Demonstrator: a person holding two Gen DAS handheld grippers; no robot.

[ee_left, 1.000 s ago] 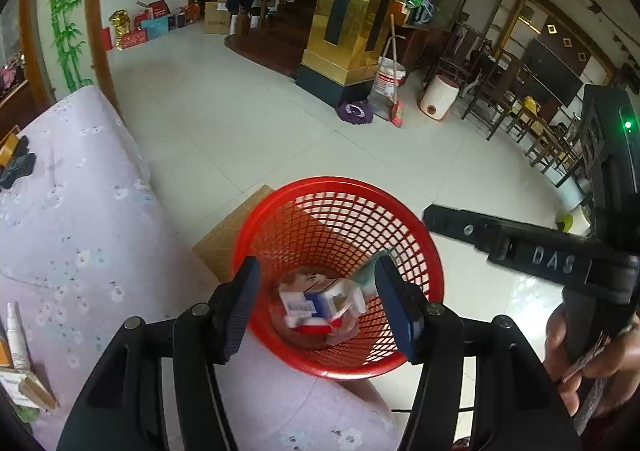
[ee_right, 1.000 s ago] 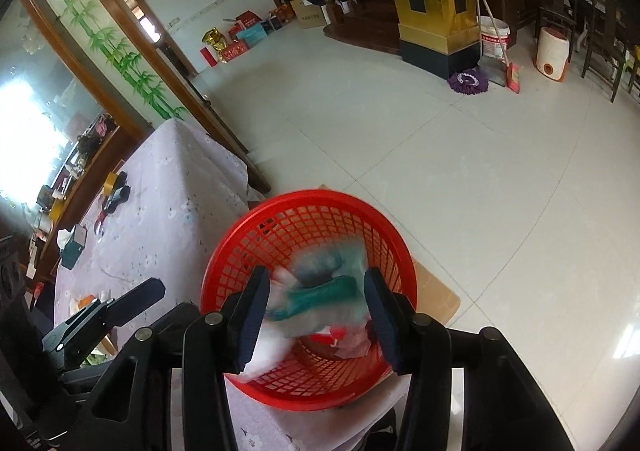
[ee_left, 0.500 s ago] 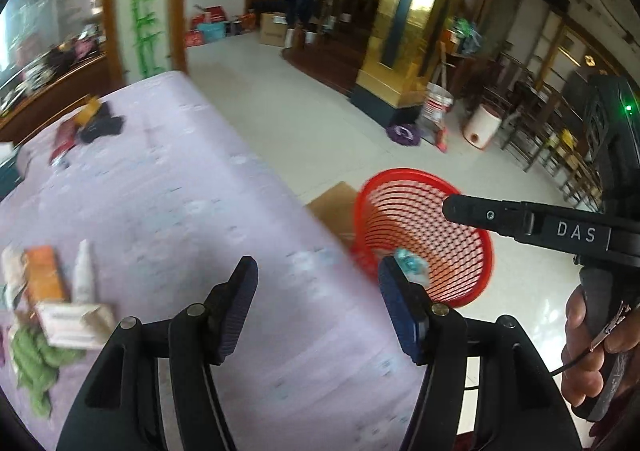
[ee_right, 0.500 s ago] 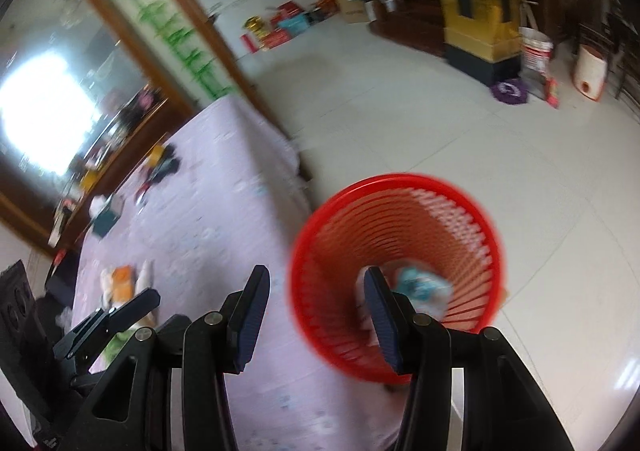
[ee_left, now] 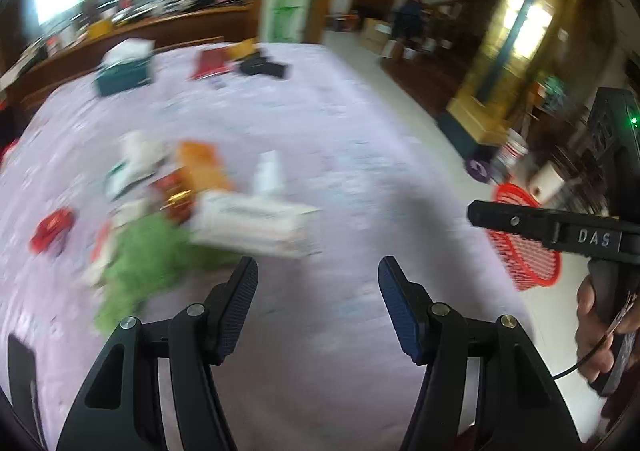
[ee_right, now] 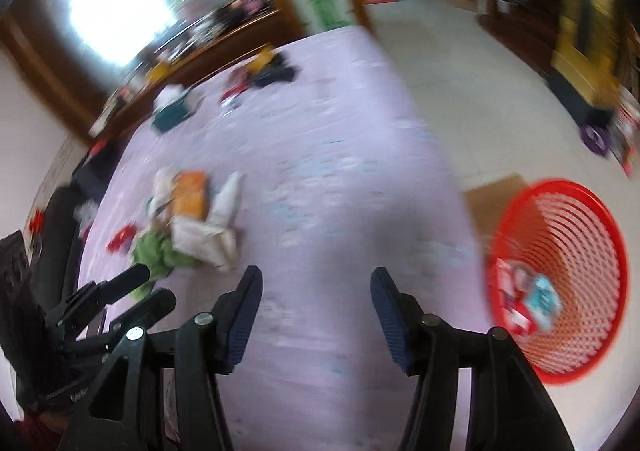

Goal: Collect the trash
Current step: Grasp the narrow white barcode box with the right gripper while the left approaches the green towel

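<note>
We hold both the left gripper [ee_left: 318,291] and right gripper [ee_right: 316,301] with jaws parted and empty, the right's just widening, over the tabletop [ee_left: 360,139], ready for the trash pile [ee_left: 208,203], the red basket [ee_right: 560,283] waiting beside the table's edge.

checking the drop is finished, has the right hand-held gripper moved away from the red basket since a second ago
Yes. The right hand-held gripper was over the red basket; now it has swung left over the purple tablecloth, empty, its jaws having just been opening.

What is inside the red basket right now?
The red basket holds a few blurred wrappers or cartons: a light-blue packet and red-and-white pieces. Anything beneath them is hidden.
</note>
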